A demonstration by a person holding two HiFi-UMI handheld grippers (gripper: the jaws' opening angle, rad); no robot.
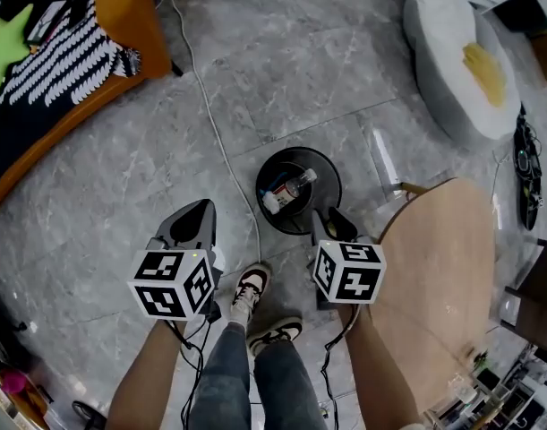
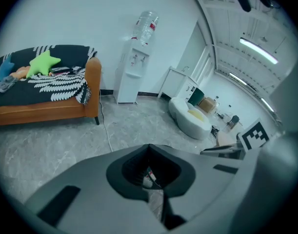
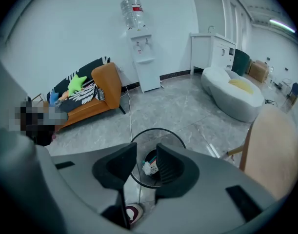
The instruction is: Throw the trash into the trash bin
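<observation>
Both empty: your left gripper (image 1: 200, 211) closed tight, right gripper (image 1: 334, 222) slightly parted; trash (image 1: 286, 193) already in trash bin (image 1: 298, 227). Beside bin, cable (image 1: 217, 133) could snag your shoe (image 1: 249, 287), topple bin.

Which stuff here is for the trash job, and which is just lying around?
For the job: round black mesh trash bin; clear plastic bottle and white wrapper already inside it; left gripper, shut, empty; right gripper, open, empty.

Just lying about: orange sofa; green star cushion; white beanbag seat; white floor cable; white water dispenser.
</observation>
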